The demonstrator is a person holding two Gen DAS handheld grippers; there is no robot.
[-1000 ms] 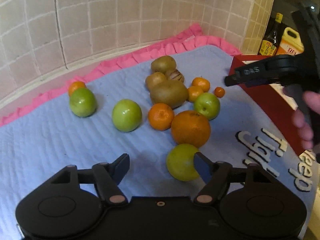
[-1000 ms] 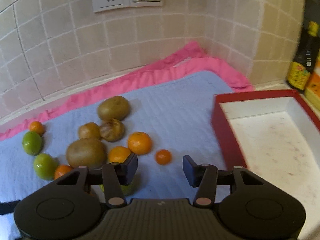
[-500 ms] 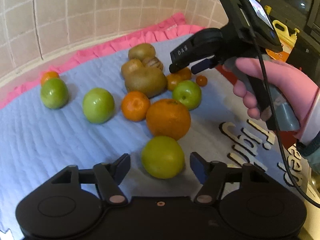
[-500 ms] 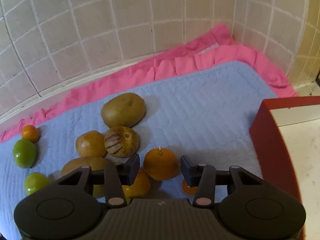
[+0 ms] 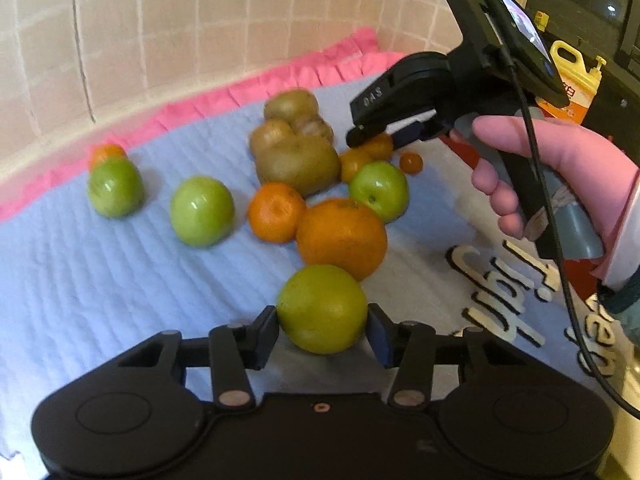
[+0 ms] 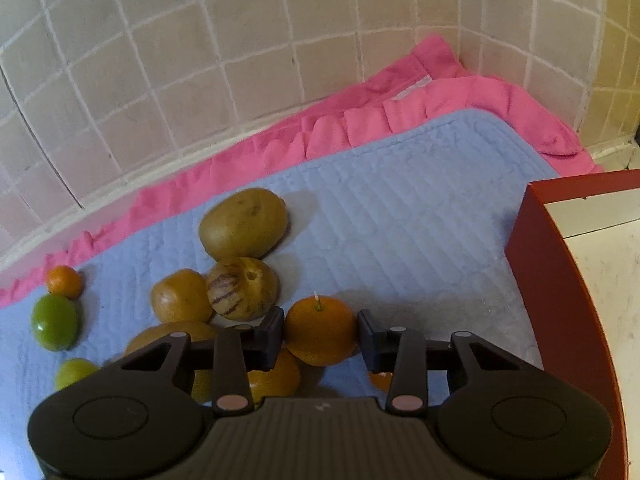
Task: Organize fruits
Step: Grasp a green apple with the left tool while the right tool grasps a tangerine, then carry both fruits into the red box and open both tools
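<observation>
In the left wrist view a yellow-green round fruit (image 5: 322, 308) sits on the blue mat (image 5: 100, 288) between the fingers of my left gripper (image 5: 322, 322). Its jaws are closing and both pads touch the fruit's sides. In the right wrist view a small orange with a stem (image 6: 320, 330) lies between the fingers of my right gripper (image 6: 321, 334). Those jaws are closing too, and the pads meet its sides. The left wrist view also shows the right gripper (image 5: 380, 140), held by a person's hand (image 5: 540, 168), low over the far small oranges.
More fruit lies in a cluster: a large orange (image 5: 342, 238), a mandarin (image 5: 276, 218), green apples (image 5: 202, 212), brown kiwis (image 6: 244, 224) and a striped fruit (image 6: 242, 288). A red box (image 6: 560, 280) stands at the right. The tiled wall (image 6: 280, 40) rises behind the pink frill.
Both grippers' jaws have narrowed onto their fruit. The left one came forward around the green fruit. The right one came down and forward from near the box to the small orange.
</observation>
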